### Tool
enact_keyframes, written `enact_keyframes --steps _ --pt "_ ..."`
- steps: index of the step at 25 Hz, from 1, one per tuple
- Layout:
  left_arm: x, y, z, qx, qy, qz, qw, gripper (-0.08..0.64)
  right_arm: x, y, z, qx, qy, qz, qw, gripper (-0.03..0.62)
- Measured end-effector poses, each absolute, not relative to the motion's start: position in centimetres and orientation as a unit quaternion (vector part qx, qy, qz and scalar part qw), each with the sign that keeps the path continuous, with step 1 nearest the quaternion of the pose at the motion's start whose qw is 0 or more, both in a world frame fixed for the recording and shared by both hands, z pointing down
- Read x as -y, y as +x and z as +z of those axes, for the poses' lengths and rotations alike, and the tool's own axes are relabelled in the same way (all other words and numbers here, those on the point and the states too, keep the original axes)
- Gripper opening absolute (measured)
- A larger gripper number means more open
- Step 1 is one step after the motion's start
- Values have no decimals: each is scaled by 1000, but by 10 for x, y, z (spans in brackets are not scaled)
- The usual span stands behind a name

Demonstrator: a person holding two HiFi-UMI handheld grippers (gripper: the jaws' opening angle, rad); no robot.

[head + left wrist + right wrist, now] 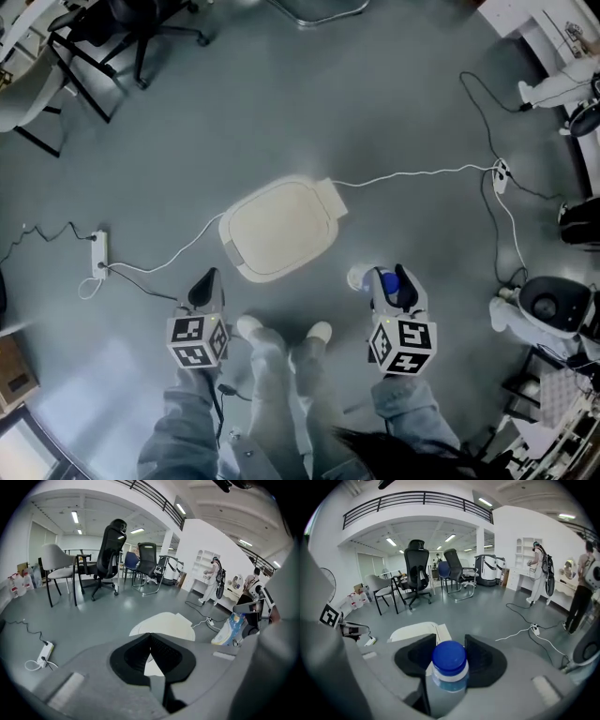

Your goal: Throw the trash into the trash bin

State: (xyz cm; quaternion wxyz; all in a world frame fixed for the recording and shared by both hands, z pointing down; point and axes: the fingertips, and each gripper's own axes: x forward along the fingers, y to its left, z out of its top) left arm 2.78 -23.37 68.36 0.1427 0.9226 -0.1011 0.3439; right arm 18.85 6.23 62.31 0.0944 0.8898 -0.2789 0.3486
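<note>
The right gripper [450, 641] is clenching a bottle [449, 663] between its black pads. The bottle is showing a round blue cap, a white and blue band under it and a pale clear body, and it is sitting low in the middle of the right gripper view. In the head view it is hanging at lower right, near the bin [278, 228] but apart from it. The bin is showing a closed cream lid at frame centre. The left gripper [150, 637], at lower left, is pressing its jaw tips together on nothing.
</note>
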Motion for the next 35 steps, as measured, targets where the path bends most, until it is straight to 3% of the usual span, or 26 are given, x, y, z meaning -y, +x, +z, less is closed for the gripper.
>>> enact_keyframes --steps 18,35 --pt "227 58 773 37 912 402 66 9 -94 193 667 262 884 371 110 195" --pt "232 58 805 40 897 436 61 9 -90 198 692 253 881 385 107 195"
